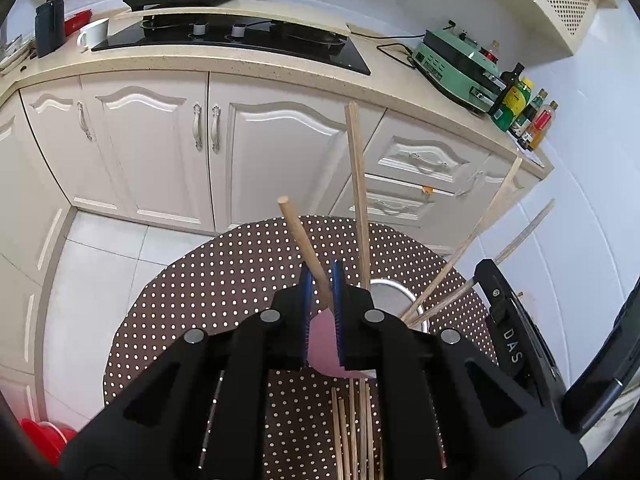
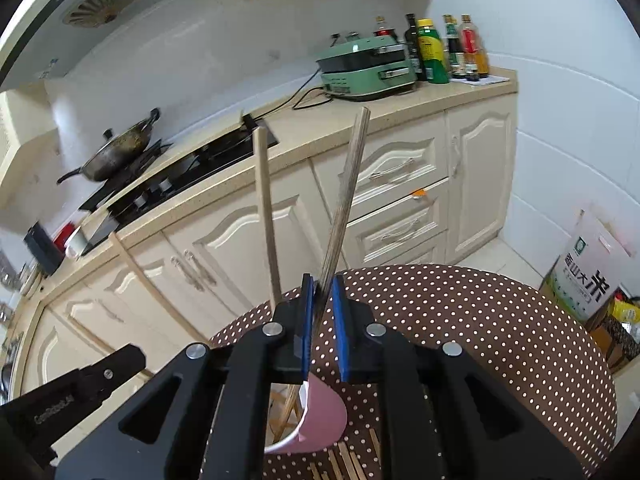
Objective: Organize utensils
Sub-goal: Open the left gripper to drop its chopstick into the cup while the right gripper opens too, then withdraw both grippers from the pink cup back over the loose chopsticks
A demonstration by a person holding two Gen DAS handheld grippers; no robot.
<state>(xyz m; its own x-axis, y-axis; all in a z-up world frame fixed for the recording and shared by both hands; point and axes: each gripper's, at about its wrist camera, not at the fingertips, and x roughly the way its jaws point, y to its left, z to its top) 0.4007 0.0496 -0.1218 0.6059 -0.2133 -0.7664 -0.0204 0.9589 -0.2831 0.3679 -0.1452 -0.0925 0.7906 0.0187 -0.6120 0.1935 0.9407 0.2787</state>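
Note:
My left gripper [image 1: 320,280] is shut on a round wooden chopstick [image 1: 302,240] that leans up and left above a pink cup [image 1: 324,350]. More chopsticks [image 1: 358,192] stand in a metal-rimmed holder [image 1: 394,288] just right of it. Loose chopsticks [image 1: 352,432] lie on the dotted table below. My right gripper [image 2: 322,286] is shut on a dark-grained chopstick [image 2: 346,200] whose lower end goes down into the pink cup [image 2: 320,416]. A lighter chopstick [image 2: 266,208] stands to its left. The right gripper's finger [image 1: 500,312] shows at the right edge of the left wrist view.
The round table [image 2: 460,320] has a brown polka-dot cloth. Behind it runs a kitchen counter [image 1: 240,60] with a stove, a wok [image 2: 116,152], a white mug [image 1: 94,32], a green appliance [image 2: 364,66] and bottles [image 2: 444,48]. A rice bag [image 2: 588,276] stands on the floor at right.

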